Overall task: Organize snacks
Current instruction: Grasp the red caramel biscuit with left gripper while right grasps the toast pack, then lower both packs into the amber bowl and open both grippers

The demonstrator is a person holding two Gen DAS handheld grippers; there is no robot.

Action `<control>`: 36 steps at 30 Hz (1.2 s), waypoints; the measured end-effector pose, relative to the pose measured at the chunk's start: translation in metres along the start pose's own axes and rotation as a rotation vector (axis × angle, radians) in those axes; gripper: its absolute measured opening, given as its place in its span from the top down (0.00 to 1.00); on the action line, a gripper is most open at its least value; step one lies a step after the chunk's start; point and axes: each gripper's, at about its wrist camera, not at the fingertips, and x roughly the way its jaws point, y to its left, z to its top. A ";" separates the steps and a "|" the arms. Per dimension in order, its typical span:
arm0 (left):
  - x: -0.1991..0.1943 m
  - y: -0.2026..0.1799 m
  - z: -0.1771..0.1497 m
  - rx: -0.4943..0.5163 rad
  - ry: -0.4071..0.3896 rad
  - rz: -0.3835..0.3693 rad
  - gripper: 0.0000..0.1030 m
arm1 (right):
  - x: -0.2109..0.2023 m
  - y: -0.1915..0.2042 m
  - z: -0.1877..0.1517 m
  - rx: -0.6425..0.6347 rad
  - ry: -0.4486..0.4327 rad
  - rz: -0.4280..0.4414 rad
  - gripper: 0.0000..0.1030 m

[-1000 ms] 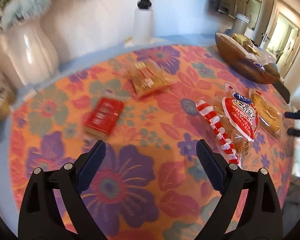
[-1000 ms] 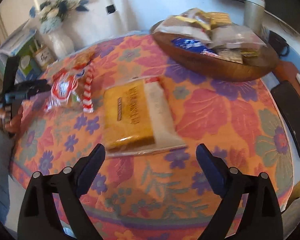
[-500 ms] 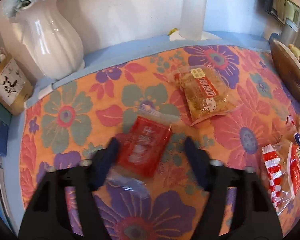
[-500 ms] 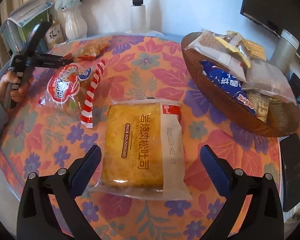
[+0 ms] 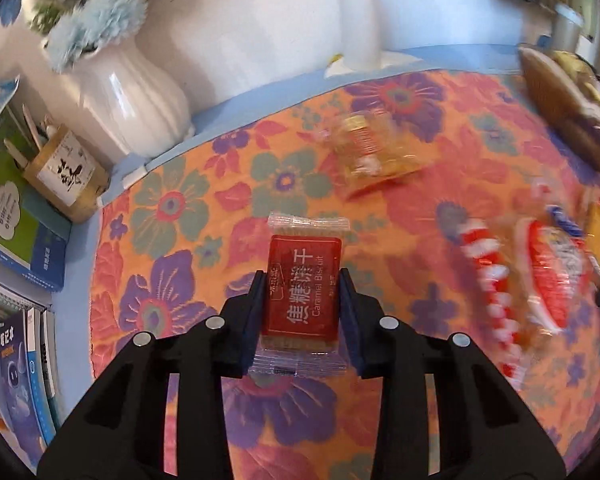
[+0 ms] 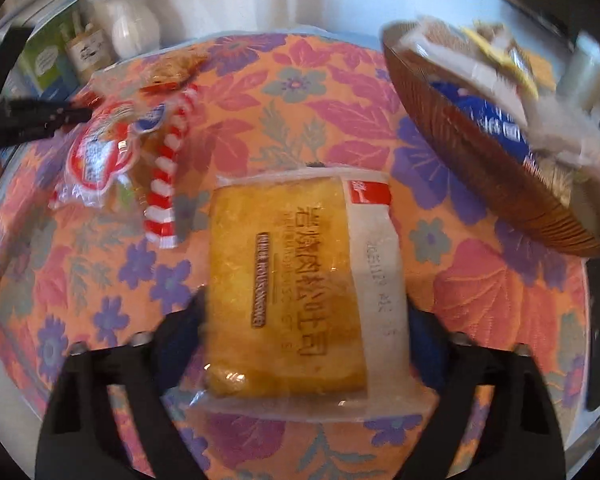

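My left gripper [image 5: 302,300] is clamped on the caramel biscuit packet [image 5: 301,292]. My right gripper [image 6: 304,320] straddles the toast packet [image 6: 296,280], near and left of the basket [image 6: 480,168]; I can't tell if it grips. Slippery film could slide out if I lift.

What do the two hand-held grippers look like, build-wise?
Both alike: the left hand-held gripper and right hand-held gripper have matte black forked arms with cut-out slots, round silver screw heads near the knuckles, and dark blue finger pads. No cables or markings show.

Bright daylight, strong fisheye bending at edges (dark corners), motion blur worst toward right side.
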 end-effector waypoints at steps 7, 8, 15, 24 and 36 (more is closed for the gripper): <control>-0.041 -0.050 0.026 0.079 -0.064 -0.052 0.66 | -0.038 -0.016 -0.021 0.074 -0.022 0.133 0.28; -0.045 -0.058 0.030 0.092 -0.078 -0.066 0.66 | -0.051 -0.021 -0.022 0.087 -0.041 0.159 0.28; -0.092 -0.160 0.090 0.240 -0.248 -0.156 0.66 | -0.128 -0.078 -0.010 0.194 -0.183 0.202 0.28; -0.098 -0.234 0.170 0.202 -0.330 -0.351 0.66 | -0.175 -0.177 0.005 0.413 -0.319 0.217 0.28; -0.062 -0.271 0.216 0.120 -0.305 -0.478 0.66 | -0.139 -0.262 0.072 0.606 -0.390 0.147 0.28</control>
